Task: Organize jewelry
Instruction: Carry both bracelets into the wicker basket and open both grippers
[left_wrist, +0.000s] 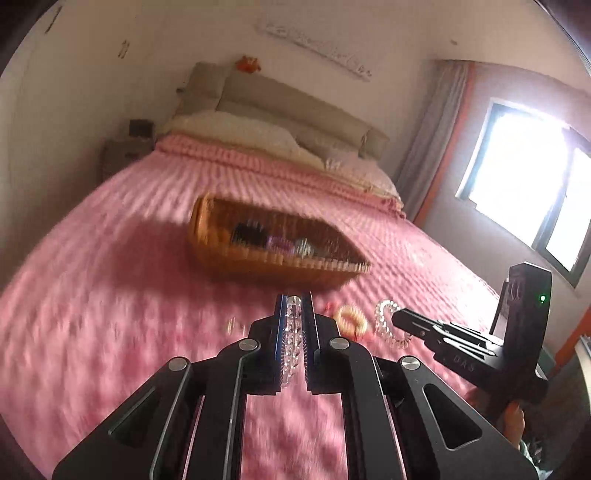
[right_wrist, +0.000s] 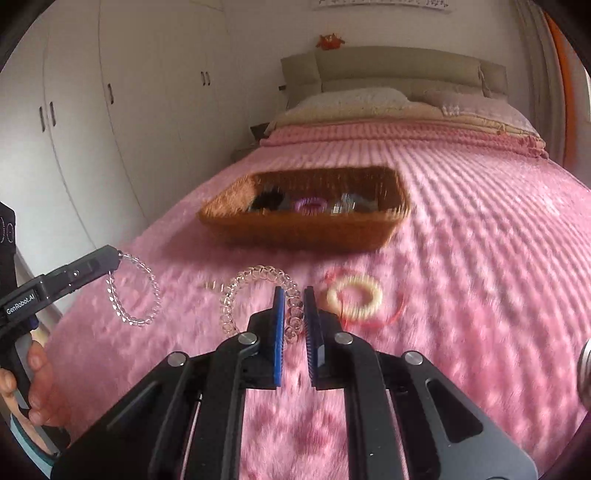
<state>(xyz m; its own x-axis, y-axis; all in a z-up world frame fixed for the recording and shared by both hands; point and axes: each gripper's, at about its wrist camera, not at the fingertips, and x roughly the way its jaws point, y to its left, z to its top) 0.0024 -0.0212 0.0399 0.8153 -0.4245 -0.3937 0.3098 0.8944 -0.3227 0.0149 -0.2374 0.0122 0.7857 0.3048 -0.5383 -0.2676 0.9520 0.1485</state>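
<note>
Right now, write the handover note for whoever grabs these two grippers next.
Left gripper: shut on the clear bead bracelet, lifted off the pink bedspread.
Right gripper: jaws straddle the pink-clear coil bracelet, which lies on the bed; not closed on it.
Cream bracelet with red cord lies just right of it.
Wicker basket ahead already holds several pieces.
Left: drop the bead bracelet in, then the coil and cream ones.
</note>
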